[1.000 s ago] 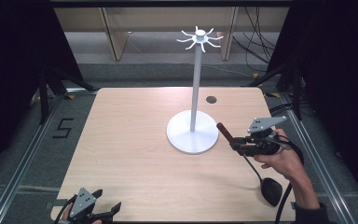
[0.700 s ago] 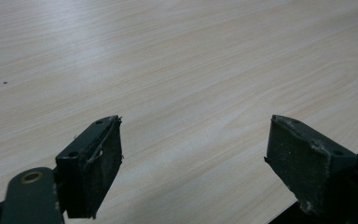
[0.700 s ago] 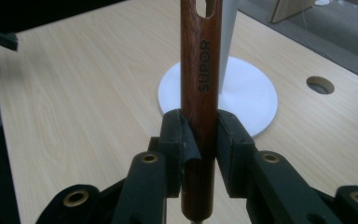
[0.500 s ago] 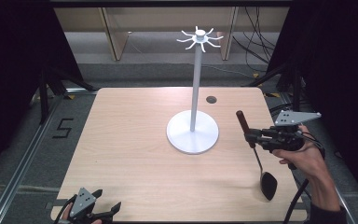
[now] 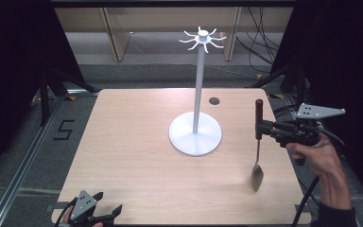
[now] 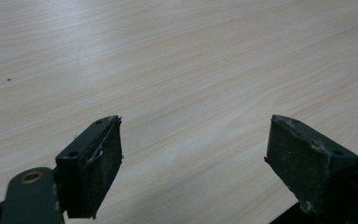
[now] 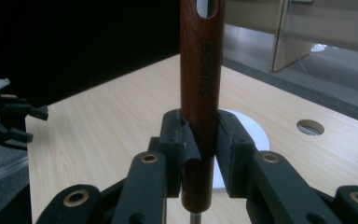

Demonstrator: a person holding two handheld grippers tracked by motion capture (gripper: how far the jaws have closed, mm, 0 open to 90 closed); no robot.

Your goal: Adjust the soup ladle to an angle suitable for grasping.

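Observation:
A spoon with a dark wooden handle point(image 5: 259, 113) and a metal bowl point(image 5: 257, 176) hangs upright over the right side of the table, handle up. My right gripper point(image 5: 263, 129) is shut on that handle point(image 7: 200, 93), a slot showing at its top end. Left of the spoon, a white stand point(image 5: 195, 138) with a round base and a thin pole ends in a crown of hooks point(image 5: 202, 39). At the table's front left corner rests my left gripper point(image 5: 108, 213), its jaws wide apart over bare wood point(image 6: 191, 154) with nothing between them.
The wooden table point(image 5: 132, 142) has a small round hole point(image 5: 214, 100) at the back right. Dark floor and rails surround it; a cable trails from my right gripper past the right edge. My left gripper point(image 7: 9, 116) appears far off in the right gripper view.
My right gripper has lifted the spoon and carried it rightward, swinging it from a slant to upright with the bowl hanging low. The left gripper has stayed put.

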